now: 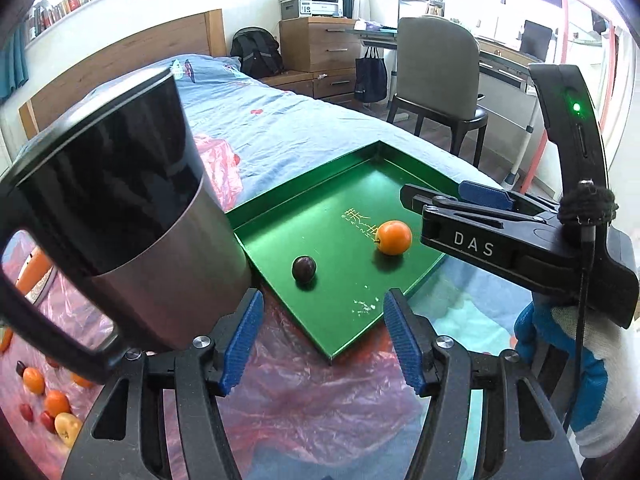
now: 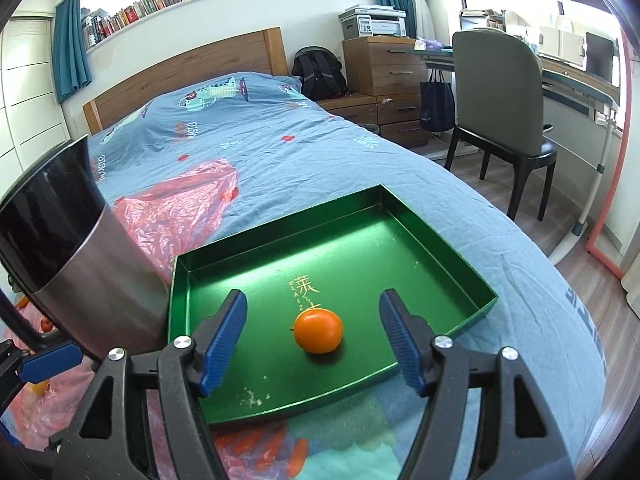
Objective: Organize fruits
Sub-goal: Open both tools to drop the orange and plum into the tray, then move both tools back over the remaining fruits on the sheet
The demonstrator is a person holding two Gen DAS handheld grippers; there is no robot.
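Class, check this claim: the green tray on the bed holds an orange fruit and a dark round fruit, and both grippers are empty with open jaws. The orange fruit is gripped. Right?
No. The orange fruit lies free on the green tray, as the right wrist view shows; the rest stands.

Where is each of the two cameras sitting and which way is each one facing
Left wrist: sits on the left tool, looking down across the bed at the green tray holding a dark fruit and an orange; its own open fingers show, plus the right tool and a gloved hand.
Right wrist: sits on the right tool, facing the tray and orange; its open fingers show.
Shared: tray, orange, steel kettle, pink plastic sheet.
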